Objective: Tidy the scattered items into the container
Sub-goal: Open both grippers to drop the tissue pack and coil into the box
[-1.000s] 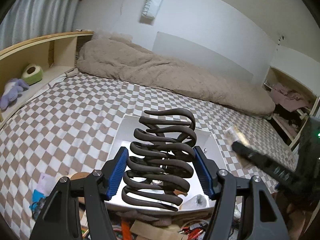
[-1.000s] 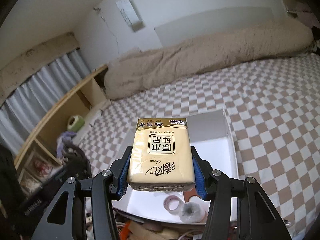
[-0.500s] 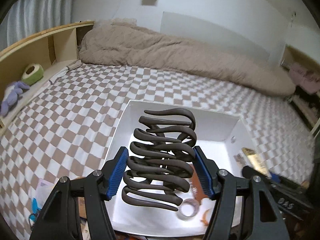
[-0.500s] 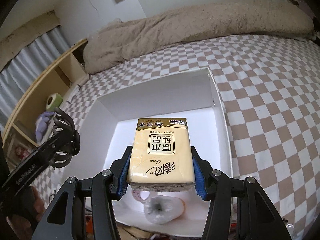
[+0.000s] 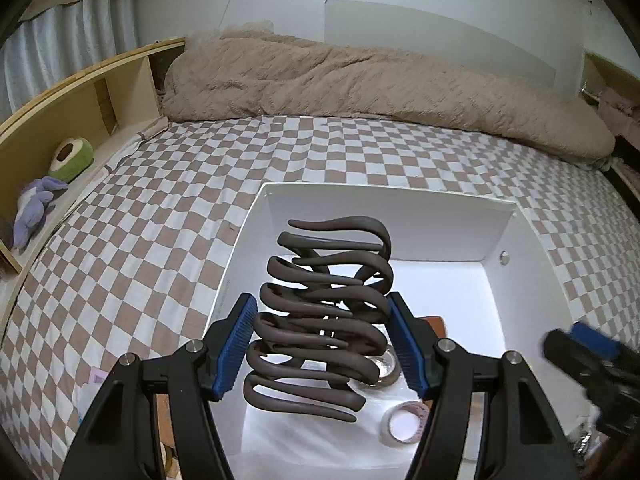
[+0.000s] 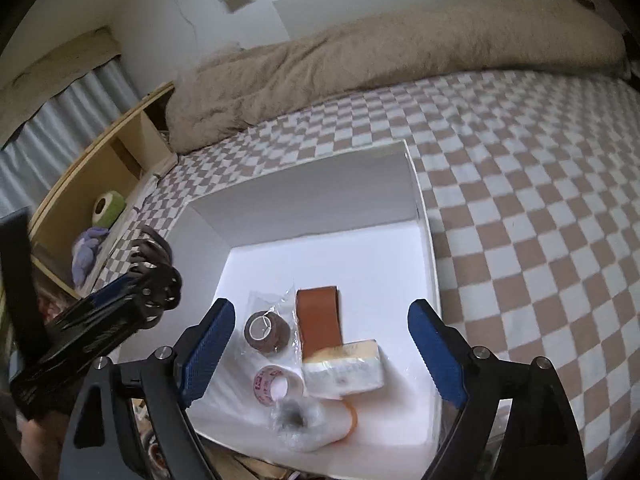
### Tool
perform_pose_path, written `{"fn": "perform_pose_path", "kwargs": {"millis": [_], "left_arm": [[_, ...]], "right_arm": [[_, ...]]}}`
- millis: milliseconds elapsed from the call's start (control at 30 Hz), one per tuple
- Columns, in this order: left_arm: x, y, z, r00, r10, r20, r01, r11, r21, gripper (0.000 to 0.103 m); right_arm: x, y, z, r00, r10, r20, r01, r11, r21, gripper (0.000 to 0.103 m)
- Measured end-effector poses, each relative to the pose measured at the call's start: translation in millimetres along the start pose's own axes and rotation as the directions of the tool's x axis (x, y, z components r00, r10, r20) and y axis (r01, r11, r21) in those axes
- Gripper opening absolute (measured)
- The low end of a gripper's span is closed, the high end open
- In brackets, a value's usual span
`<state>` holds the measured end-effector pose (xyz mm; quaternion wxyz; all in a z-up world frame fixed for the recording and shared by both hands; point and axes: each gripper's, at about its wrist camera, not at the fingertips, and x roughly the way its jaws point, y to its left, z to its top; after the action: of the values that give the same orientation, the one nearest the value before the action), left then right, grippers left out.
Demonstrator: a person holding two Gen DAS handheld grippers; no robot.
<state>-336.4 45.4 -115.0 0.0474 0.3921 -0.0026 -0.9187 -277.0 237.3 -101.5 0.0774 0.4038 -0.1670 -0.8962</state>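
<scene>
White cardboard forms the open box (image 6: 416, 208), which rests on the checked bed cover (image 6: 540, 200) and serves as the reference landmark.

Left claw (image 5: 320, 344): closed on the dark wavy hair clip (image 5: 324, 316). Both blue pads press the clip's sides. The clip is held above the box floor, over the near left part of the box (no contact with the floor is visible).

Right claw (image 6: 320, 356): its jaws have just been opening and now stand wide apart with nothing between the pads. It hangs over the near part of the box.

Contents on the box floor, right wrist view:
- Yellow tissue pack (image 6: 346, 368), lying flat in the near right part of the box, below the spread right claw. Its far edge overlaps the near end of the brown flat piece (image 6: 320, 320).
- Brown tape roll in clear wrap (image 6: 266, 332), just left of the brown flat piece.
- Pink-printed tape roll (image 6: 276, 386), nearer the front wall, just left of the tissue pack.
- Clear crumpled bag (image 6: 300, 420) against the front wall, beside an orange ring (image 6: 352, 416).

Outside the box: a beige duvet (image 5: 360, 80) lies along the far side of the bed. A wooden shelf (image 5: 80, 92) to the left of the box carries a green plush (image 5: 72, 160) and a purple plush (image 5: 34, 208).
</scene>
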Motion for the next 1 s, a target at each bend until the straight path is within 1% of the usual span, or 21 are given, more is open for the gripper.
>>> {"fn": "perform_pose_path", "kwargs": {"millis": [133,167,233,333,367,433,467,533,700,933,967,1000], "left_arm": [[6.6,-1.4,0.5,0.999,0.035,-0.005,-0.034,0.999,0.034,0.065],[7.6,-1.8,0.3,0.999,0.041,-0.007,-0.040,0.998,0.039,0.065],[9.5,-1.6,0.2,0.999,0.046,-0.012,-0.045,0.998,0.039,0.065],[9.6,0.1,1.4,0.999,0.046,-0.018,-0.046,0.999,0.024,0.066],[9.1,0.3,2.1,0.999,0.048,-0.015,-0.048,0.999,0.020,0.069],[5.7,0.4,4.2,0.998,0.065,0.003,-0.065,0.998,0.010,0.098],[3.7,1.0,5.3,0.997,0.069,0.015,-0.069,0.998,0.006,0.100],[0.0,2.4,7.6,0.997,0.072,0.029,-0.072,0.997,0.007,0.100],[-3.8,5.5,7.6,0.997,0.080,0.021,-0.080,0.997,0.010,0.100],[-4.4,8.6,5.5,0.997,0.071,-0.002,-0.071,0.997,0.003,0.100],[-4.2,8.3,5.2,0.998,0.068,-0.007,-0.068,0.998,0.005,0.100],[-3.7,8.0,4.6,0.998,0.065,-0.015,-0.065,0.998,0.008,0.103]], "right_arm": [[-8.0,4.4,1.3,1.000,-0.001,0.009,0.001,0.999,-0.032,0.089],[-7.9,4.8,2.2,1.000,-0.003,0.009,0.003,0.999,-0.035,0.091],[-8.9,4.6,2.6,1.000,-0.004,0.008,0.004,0.999,-0.041,0.095],[-9.3,2.0,3.6,1.000,0.000,0.006,0.001,0.999,-0.043,0.096],[-9.6,0.7,3.6,1.000,0.001,0.006,0.000,0.999,-0.040,0.096],[-9.6,-0.4,3.6,1.000,-0.001,0.005,0.001,0.999,-0.033,0.096],[-9.0,0.4,3.7,1.000,0.001,0.004,0.000,1.000,-0.031,0.096],[-9.1,-0.3,3.3,1.000,0.005,0.005,-0.004,1.000,-0.026,0.096],[-9.9,0.2,3.6,1.000,0.006,0.009,-0.006,1.000,-0.024,0.096],[-11.8,-0.7,3.2,1.000,0.008,0.011,-0.008,1.000,-0.020,0.096],[-12.0,-0.9,3.1,1.000,0.008,0.012,-0.008,1.000,-0.021,0.096],[-12.0,-1.2,3.2,1.000,0.010,0.011,-0.010,1.000,-0.020,0.096]]}}
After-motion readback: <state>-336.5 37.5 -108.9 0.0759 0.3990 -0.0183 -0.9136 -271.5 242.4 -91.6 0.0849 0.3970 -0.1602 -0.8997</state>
